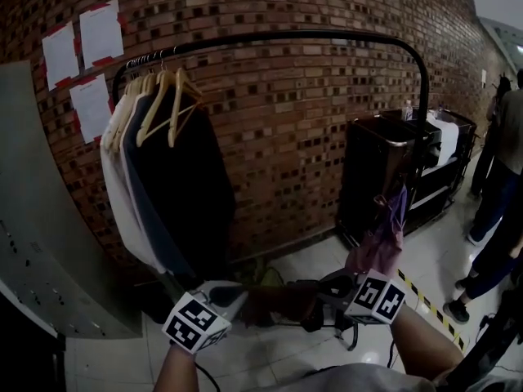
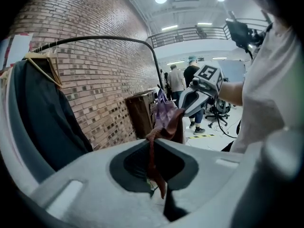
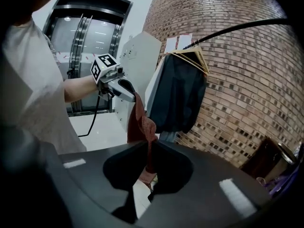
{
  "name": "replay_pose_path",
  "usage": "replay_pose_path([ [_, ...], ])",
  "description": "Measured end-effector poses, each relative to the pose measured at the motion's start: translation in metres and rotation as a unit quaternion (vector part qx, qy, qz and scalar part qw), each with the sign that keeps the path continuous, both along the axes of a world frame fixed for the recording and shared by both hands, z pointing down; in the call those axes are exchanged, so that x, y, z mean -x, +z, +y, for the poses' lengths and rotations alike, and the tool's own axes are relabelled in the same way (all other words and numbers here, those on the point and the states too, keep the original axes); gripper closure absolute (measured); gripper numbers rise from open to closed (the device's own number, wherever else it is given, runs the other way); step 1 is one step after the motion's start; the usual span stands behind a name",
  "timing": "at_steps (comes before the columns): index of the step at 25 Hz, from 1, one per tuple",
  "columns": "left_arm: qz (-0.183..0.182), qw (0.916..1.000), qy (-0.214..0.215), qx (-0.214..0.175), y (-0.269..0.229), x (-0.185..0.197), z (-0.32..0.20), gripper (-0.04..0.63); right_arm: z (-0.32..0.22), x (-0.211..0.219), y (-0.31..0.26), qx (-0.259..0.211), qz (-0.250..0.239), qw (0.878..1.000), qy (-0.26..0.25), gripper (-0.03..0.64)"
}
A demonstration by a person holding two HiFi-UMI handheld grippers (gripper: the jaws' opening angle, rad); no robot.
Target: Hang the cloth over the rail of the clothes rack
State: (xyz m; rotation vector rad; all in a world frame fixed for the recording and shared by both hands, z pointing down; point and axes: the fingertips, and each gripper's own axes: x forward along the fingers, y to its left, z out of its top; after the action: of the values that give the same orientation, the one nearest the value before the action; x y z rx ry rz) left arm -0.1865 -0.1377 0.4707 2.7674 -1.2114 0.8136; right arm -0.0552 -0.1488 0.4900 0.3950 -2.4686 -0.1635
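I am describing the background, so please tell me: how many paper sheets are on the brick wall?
3. Two sheets hang side by side at the upper left; a third is below them. The grey panel may hide more.

Nothing readable here: paper sheets on the brick wall, up and left of the left gripper, show no legible print; markers carry patterns only.

Right gripper has its jaws pinched tight on the reddish-brown cloth. The cloth runs up to the left gripper, which clamps its other end. Above right arcs the black rail, with a dark garment hanging on wooden hangers against the brick wall.
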Motion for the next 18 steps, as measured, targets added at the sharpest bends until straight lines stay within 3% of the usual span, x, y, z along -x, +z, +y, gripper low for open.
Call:
replay_pose_path([
  [5,-0.001,0.9999,0.006,-0.011,-0.015,-0.005,-0.032,0.584,-0.031,-0.011,-0.02,-0.024,-0.009,0.999,0.022,0.592],
  [11,-0.004,0.9985,0.004,-0.054,-0.063,-0.013,-0.07,0.584,-0.067,-0.025,-0.07,-0.072,-0.042,0.996,0.032,0.592],
  [18,-0.005,0.994,0.02,-0.107,-0.122,-0.034,-0.126,0.584,-0.128,-0.053,-0.141,-0.16,-0.088,0.98,0.075,0.594],
])
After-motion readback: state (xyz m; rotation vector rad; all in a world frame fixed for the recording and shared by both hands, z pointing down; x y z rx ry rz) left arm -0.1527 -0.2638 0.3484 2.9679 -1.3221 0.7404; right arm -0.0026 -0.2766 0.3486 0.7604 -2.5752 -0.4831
